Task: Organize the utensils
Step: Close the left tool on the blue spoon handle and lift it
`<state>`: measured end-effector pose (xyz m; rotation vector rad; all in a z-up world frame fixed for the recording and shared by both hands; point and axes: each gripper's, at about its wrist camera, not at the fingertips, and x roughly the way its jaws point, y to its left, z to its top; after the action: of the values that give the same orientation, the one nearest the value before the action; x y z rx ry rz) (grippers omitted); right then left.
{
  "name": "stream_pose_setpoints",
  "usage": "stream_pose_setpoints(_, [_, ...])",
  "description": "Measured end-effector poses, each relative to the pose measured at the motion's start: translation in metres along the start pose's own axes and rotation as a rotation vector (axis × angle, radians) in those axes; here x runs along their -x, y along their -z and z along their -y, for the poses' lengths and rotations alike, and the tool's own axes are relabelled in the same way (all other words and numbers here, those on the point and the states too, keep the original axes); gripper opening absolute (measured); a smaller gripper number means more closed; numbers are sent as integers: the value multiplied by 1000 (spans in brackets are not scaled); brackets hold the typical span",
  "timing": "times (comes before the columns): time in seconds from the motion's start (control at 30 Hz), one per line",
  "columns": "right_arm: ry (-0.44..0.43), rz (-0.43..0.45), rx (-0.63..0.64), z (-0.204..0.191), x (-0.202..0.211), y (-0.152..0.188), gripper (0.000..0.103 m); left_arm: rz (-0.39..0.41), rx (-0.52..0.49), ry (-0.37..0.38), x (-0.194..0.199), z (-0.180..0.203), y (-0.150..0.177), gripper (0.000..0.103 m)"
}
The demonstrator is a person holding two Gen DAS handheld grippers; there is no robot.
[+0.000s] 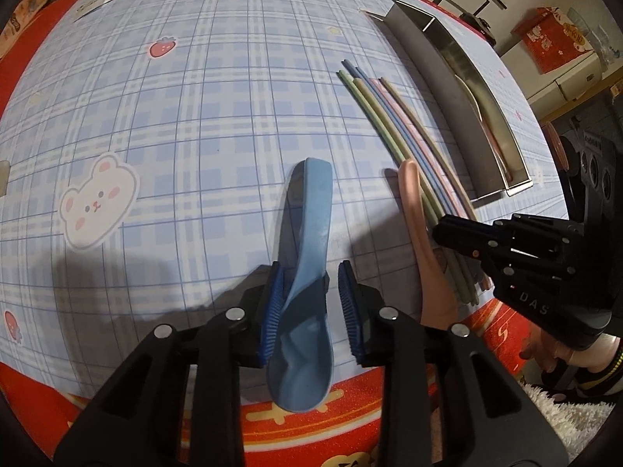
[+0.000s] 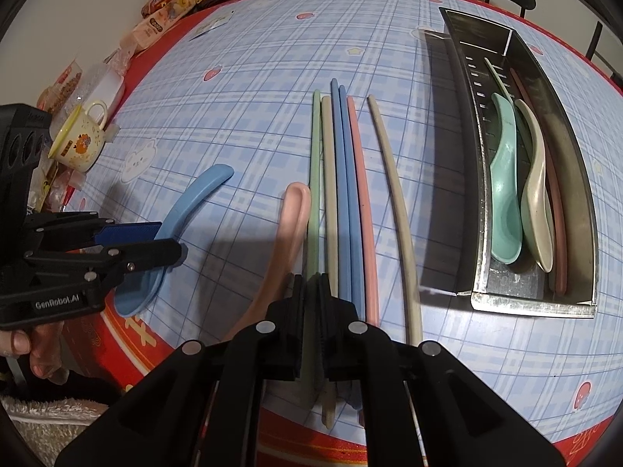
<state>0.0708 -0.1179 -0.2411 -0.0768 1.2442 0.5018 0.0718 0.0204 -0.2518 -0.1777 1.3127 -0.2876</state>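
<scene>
Sorting continues: metal tray (image 2: 576,179) already holds a teal spoon, a cream spoon and a reddish chopstick. Right gripper (image 2: 311,292) is clamped on the green chopstick (image 2: 314,179), leftmost of the row lying on the plaid tablecloth (image 2: 233,89). Left gripper (image 1: 307,295) straddles the blue spoon (image 1: 307,225) at its neck; the left pad touches, the right pad (image 1: 347,303) stands clear, so no firm hold yet. Pink spoon (image 2: 292,214) lies touching the green chopstick. Judgement: lift the chopstick straight up to avoid dragging neighbours; close squarely on the spoon neck before raising.
</scene>
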Motion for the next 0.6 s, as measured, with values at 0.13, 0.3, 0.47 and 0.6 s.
stream_pose_setpoints(0.13, [10,-1,-2,-1,-1,-1,6,0,-19,1,0,0,-4,30])
stream_pose_setpoints(0.3, [31,-2,7,-5,-3,-3,6,1,-62,-13,-4,3,-12,21])
stream_pose_setpoints(0.47, [29,-7,3,-4,-3,-5,6,2,-45,31,-3,-4,-11,20])
stream_pose_setpoints(0.6, [24,-10,-12,-4,-2,-6,7,4,-38,48,0,-6,-2,20])
